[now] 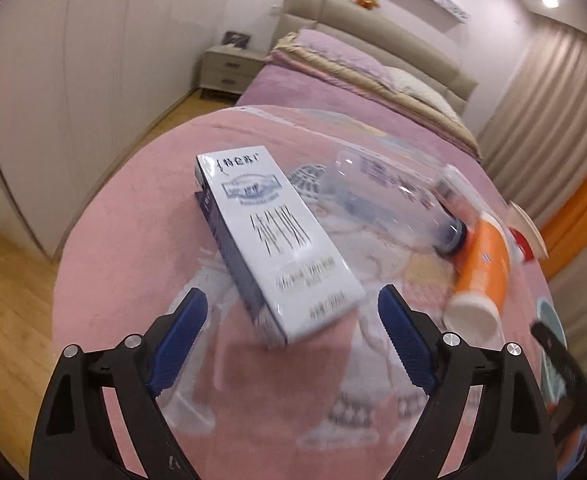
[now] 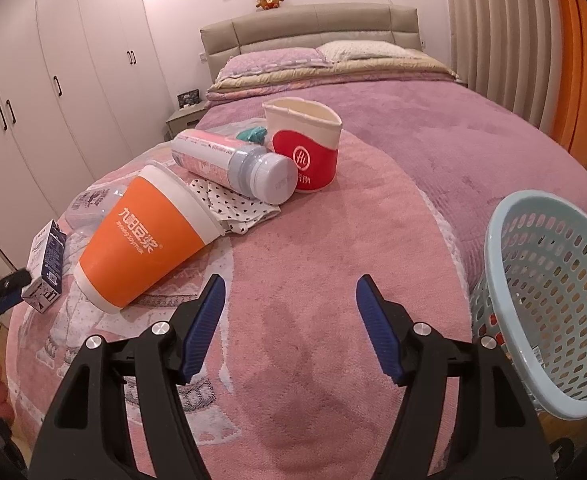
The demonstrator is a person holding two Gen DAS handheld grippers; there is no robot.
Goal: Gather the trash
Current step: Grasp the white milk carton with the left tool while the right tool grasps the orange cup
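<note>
Trash lies on a pink blanket [image 2: 313,240] on the bed. A white and blue milk carton [image 1: 277,240] lies just ahead of my left gripper [image 1: 293,304], which is open and empty with its jaws either side of the carton's near end. The carton also shows at the left of the right wrist view [image 2: 47,266]. Beyond it lie a clear plastic bottle [image 1: 393,204] and an orange cup [image 1: 481,276]. My right gripper [image 2: 289,296] is open and empty over bare blanket. Ahead of it lie the orange cup [image 2: 149,240], a pink bottle [image 2: 233,164] and a red paper cup [image 2: 305,144].
A light blue perforated basket [image 2: 549,300] stands at the right edge of the bed. A patterned cloth [image 2: 237,208] lies under the bottles. A wardrobe [image 2: 53,80], a nightstand [image 1: 229,68] and curtains [image 2: 501,28] surround the bed. The left gripper shows at the left in the right wrist view [image 2: 1,296].
</note>
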